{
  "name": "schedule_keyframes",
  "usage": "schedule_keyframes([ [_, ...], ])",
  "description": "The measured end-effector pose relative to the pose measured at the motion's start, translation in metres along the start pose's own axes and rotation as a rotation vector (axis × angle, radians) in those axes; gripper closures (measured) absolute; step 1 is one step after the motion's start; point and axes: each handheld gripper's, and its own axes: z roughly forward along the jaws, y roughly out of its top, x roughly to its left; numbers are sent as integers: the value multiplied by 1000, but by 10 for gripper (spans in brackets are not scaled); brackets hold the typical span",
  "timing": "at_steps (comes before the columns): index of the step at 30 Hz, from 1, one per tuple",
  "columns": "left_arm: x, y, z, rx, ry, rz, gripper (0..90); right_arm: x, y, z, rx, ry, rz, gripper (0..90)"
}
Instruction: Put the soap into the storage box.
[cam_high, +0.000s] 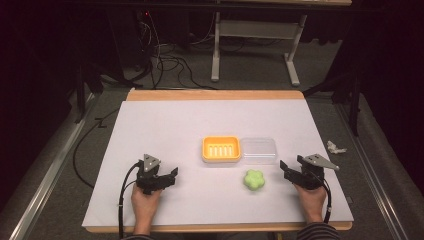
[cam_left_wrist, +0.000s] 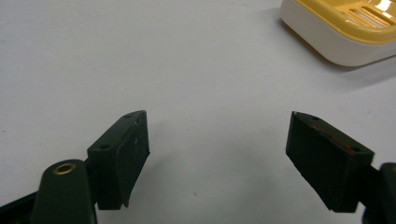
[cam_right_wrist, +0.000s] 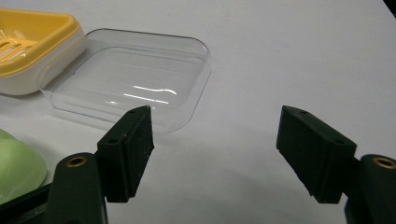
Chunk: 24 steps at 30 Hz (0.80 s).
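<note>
while resting on the white table: yellow soap dish mid-table, touching clear lid; green flower-shaped soap just below lid. left gripper and right gripper both wide apart, gripping nothing, flanking these.

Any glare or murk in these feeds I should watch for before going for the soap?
High view: table evenly lit, surroundings dark, green soap clear. Right gripper view: bright streaks of glare on the clear lid; soap cut off at the left edge. Left gripper view: yellow soap dish slightly washed out at top right.
</note>
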Motion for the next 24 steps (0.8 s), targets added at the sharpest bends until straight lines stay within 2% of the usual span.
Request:
schedule_keyframes([
  [9, 0, 0, 0, 0, -2, -1, 221, 1, 0, 1, 10, -5, -20, 281],
  [16, 0, 0, 0, 3, -2, -2, 221, 1, 1, 2, 20, -2, -10, 279],
  [24, 0, 0, 0, 2, -4, -1, 217, 1, 1, 2, 22, -2, -21, 266],
])
